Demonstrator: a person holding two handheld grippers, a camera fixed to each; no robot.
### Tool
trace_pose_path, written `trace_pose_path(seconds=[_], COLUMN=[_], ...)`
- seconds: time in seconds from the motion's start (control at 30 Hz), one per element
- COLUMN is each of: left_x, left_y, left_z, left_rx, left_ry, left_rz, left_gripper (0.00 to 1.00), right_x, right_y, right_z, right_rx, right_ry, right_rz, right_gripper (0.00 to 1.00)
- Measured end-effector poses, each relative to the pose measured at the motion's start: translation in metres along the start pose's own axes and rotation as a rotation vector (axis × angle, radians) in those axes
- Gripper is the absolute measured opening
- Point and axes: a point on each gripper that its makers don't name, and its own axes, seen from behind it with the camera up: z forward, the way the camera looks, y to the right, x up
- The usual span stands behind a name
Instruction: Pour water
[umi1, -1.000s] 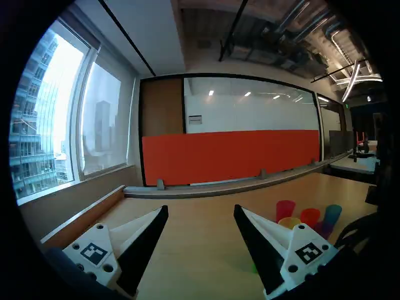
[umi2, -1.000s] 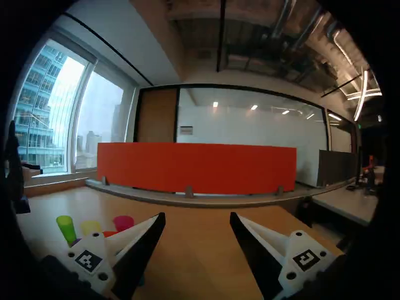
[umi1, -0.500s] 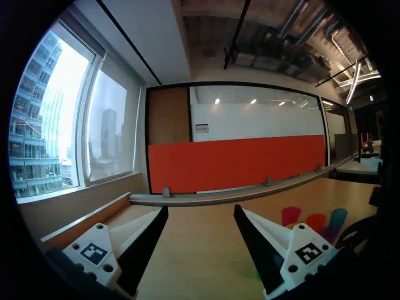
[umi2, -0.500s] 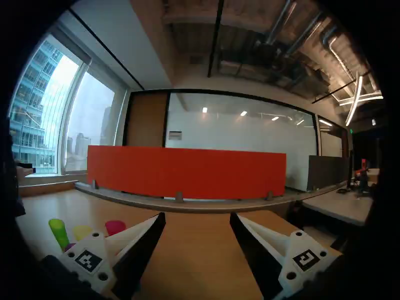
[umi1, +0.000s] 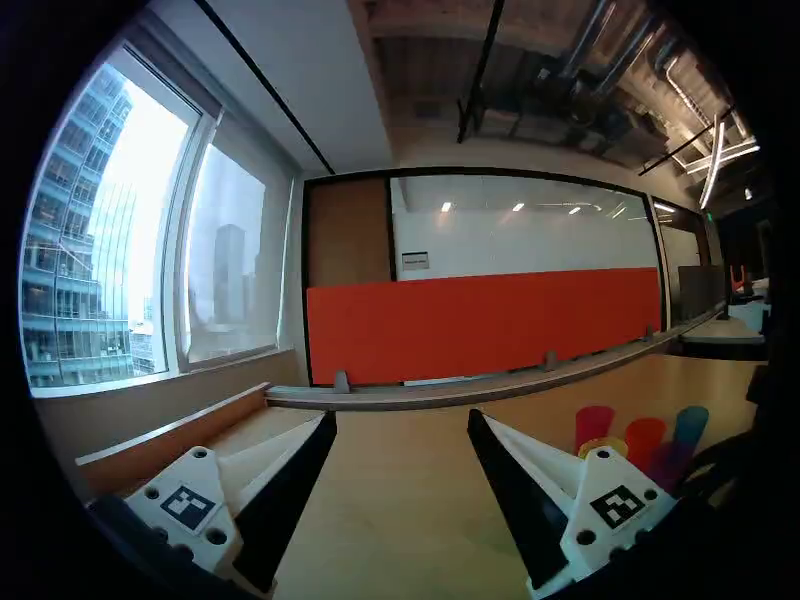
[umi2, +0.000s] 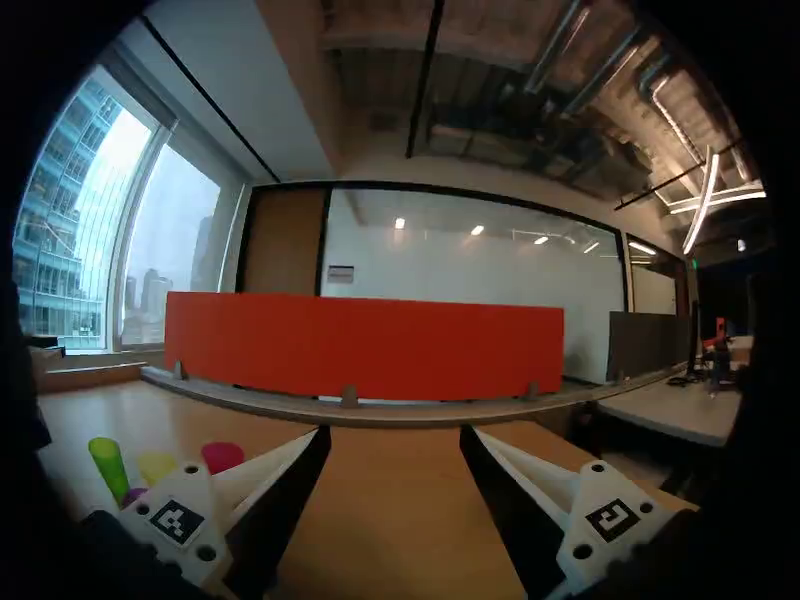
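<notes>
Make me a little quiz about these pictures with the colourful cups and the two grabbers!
1. True or false: the left gripper is holding a cup.
2. What colour is the long panel behind the table? A blue, B orange, C green.
3. Fill in: the right gripper is ___ (open or shut).
Key: 1 false, it is open and empty, and the cups stand on the table. 2 B. 3 open.
</notes>
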Motion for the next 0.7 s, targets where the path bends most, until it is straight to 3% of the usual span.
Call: trace_pose_path(seconds=[0.3,0.7], left_x=[-0.019,-0.033], left_y=[0.007,0.023], left_z=[0.003,0.005], left_rx=[0.006,-0.002], left_ry=[-0.005,-0.015], left_rz=[-0.037,-0.042], left_gripper=[0.98,0.97], right_x=[-0.009,-0.011], right_y=[-0.004,-0.006], right_z=[0.000,-0.001], right_rx=[0.003,0.011], right_ry=[-0.025,-0.034], right_rz=[-0.001,0.006], right_gripper=[1.00,1.00])
